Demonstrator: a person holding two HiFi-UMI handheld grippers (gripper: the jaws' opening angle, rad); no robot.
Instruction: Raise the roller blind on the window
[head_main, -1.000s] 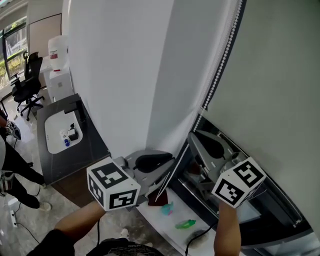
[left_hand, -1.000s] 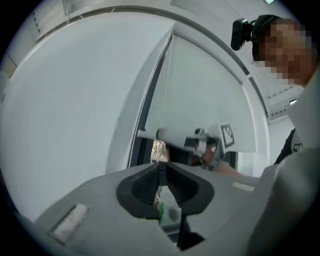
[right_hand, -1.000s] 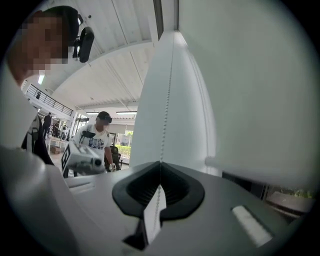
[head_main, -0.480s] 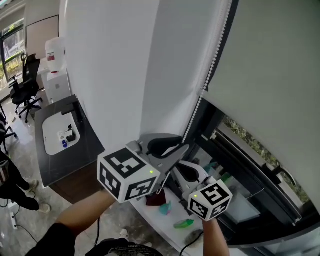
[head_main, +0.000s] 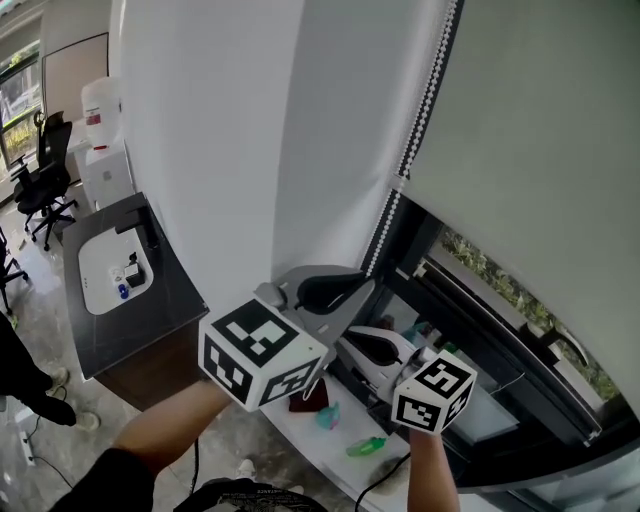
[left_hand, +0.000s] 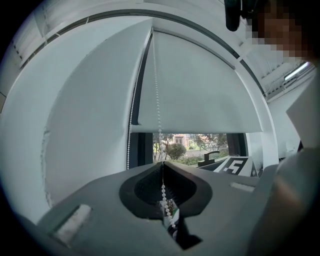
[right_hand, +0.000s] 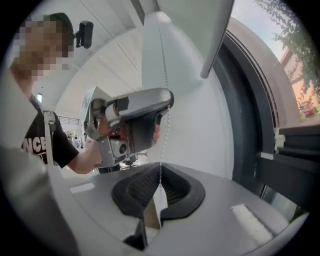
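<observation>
My left claw (left_hand: 162, 167) has just been closing, and its tips pinch the bead chain (left_hand: 163, 190) between them. My right claw (right_hand: 160, 170) sits lower, just beside the left, clenched on the same chain. The roller blind (head_main: 540, 150) hangs partway up, with a strip of window (head_main: 490, 285) bare beneath its hem.

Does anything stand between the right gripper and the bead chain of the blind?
Nothing visible does. The right gripper is shut on the bead chain, which runs up from between its jaws.
</observation>
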